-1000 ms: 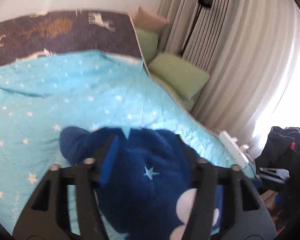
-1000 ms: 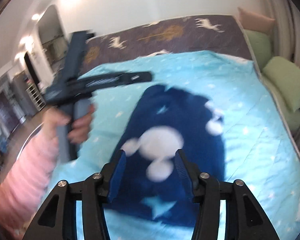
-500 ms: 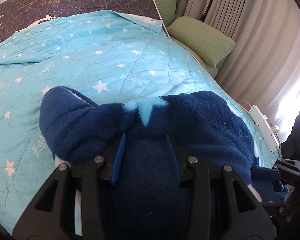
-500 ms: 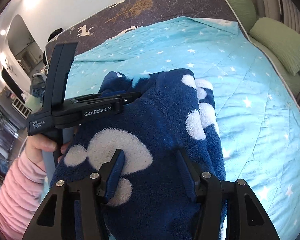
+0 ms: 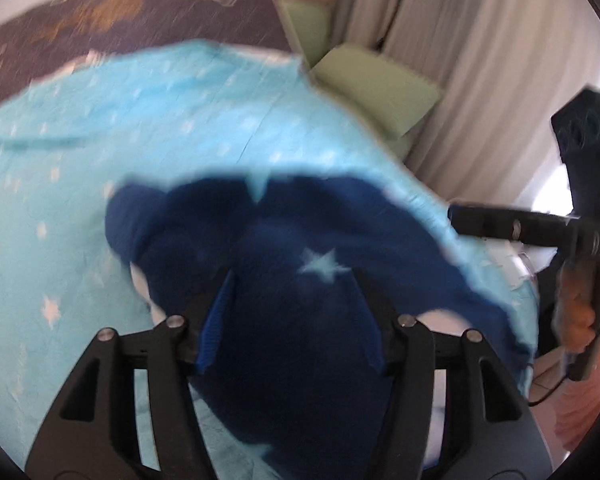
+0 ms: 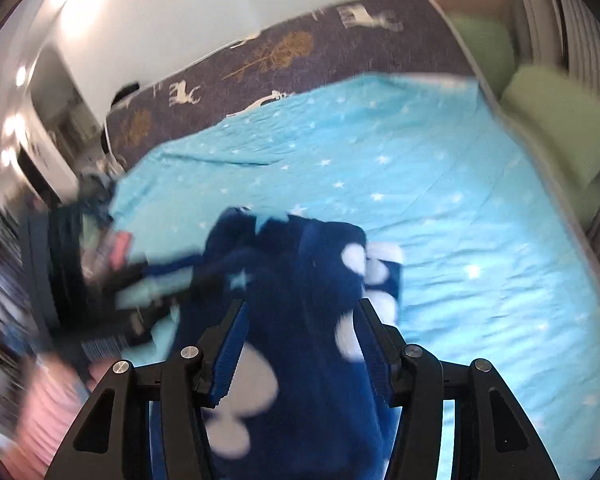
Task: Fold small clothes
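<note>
A dark blue fleece garment [image 5: 292, 248] with white patches and a pale star lies bunched on the turquoise star-print bedspread [image 5: 100, 120]. My left gripper [image 5: 292, 280] stands open above it, the cloth filling the gap between the jaws. In the right wrist view the same garment [image 6: 300, 280] lies folded lengthwise under my right gripper [image 6: 300, 308], which is also open. The left gripper's body shows blurred at the garment's left edge [image 6: 132, 292]. The right gripper's body shows at the right of the left wrist view [image 5: 540, 228]. Both views are motion-blurred.
A dark headboard cover [image 6: 284, 52] with deer and trees runs along the far side. Green pillows [image 5: 376, 88] lie between the bed's right edge and the grey curtains [image 5: 480, 80]. Furniture and a doorway stand left of the bed [image 6: 40, 120].
Both grippers have lifted back from the garment, which had been pressed close under them. The garment now lies more compact on the bedspread, and the views are blurred by motion.
</note>
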A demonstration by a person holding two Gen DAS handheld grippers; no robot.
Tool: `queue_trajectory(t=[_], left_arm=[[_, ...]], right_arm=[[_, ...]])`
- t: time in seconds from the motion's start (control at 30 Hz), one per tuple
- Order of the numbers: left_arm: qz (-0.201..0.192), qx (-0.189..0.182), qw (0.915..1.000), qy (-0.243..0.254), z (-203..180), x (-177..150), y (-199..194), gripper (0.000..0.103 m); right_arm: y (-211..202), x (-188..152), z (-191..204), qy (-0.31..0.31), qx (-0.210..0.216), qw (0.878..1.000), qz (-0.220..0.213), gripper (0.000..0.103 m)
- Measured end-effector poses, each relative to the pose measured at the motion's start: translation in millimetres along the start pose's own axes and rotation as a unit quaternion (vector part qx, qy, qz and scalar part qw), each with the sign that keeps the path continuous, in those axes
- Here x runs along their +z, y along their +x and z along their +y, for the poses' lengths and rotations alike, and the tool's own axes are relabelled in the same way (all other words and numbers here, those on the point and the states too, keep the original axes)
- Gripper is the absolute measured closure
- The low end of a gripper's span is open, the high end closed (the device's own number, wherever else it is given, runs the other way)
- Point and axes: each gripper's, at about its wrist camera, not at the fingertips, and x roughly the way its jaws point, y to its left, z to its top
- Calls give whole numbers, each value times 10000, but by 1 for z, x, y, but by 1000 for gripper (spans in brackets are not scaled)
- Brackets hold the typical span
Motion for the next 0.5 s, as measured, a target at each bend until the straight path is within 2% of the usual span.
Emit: queue_trajectory(t=[0.03, 0.1, 0.13, 0.17, 0.33, 0.43, 0.5], left_arm=[[-22, 15, 10000, -95, 4, -4, 9, 43], [-116, -46, 9999, -82, 6, -7, 19, 43], [-100, -33, 9999, -94, 5, -5, 23, 43], [-85, -20, 9999, -99, 4, -4, 26, 43], [20, 122, 9999, 29, -3, 1, 24, 42], [-185, 173, 9996, -79, -8, -4, -8, 42], [-377, -49, 9992, -81, -14, -17, -42, 42]], right_arm=[[12, 1, -6, 95, -26, 9999, 112, 75], [51, -6, -21, 250, -435, 9968, 626, 83], [70, -13, -30, 373, -528, 9948, 789, 83], [79, -19, -39, 473, -490, 9951, 722, 83], [71, -22, -51, 707, -280, 9952, 622, 78], [44, -22, -53, 931, 2, 9945, 484, 74], [11, -30, -40, 764, -4, 9966, 308, 74]])
